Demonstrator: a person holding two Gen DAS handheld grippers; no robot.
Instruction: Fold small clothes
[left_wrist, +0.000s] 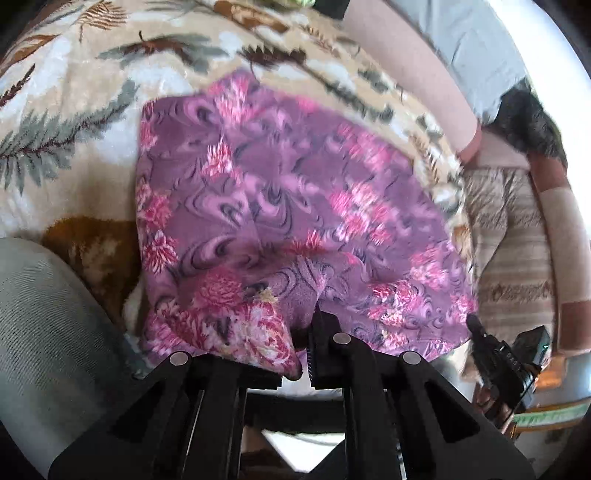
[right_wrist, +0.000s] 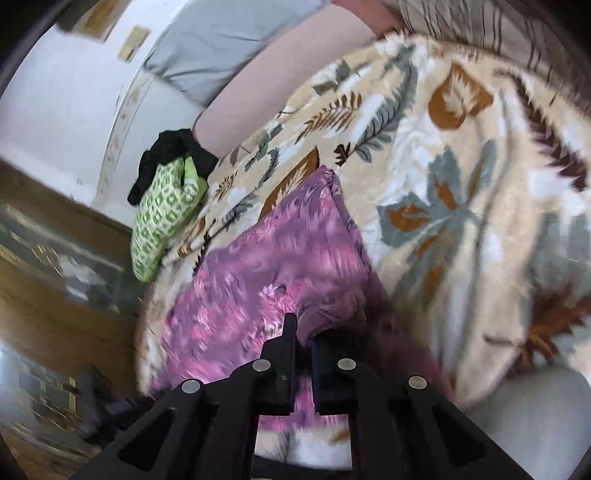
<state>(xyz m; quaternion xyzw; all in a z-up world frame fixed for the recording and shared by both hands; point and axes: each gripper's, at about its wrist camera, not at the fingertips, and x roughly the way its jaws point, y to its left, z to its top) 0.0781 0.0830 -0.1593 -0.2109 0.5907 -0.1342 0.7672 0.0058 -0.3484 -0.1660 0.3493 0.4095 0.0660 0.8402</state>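
While both claws pinch thin edges of the purple floral cloth (left_wrist: 280, 192) on the bed's leaf blanket (left_wrist: 74, 92), I worry: left claw (left_wrist: 308, 332) clamps a bunched fold, right claw (right_wrist: 303, 332) a near hem; either cd slip w/ lifting, skewing the fold.

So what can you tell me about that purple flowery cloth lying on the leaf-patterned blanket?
The purple cloth is a small, soft, fleecy-looking garment printed with pink flowers and dark swirls. It lies mostly flat on the leaf-patterned blanket, its far corner pointing away and its near edge bunched and lifted. The left gripper is shut on a fold at that near edge, with one corner flopped over beside it. The right gripper is shut on another raised fold. What kind of garment it is cannot be told.
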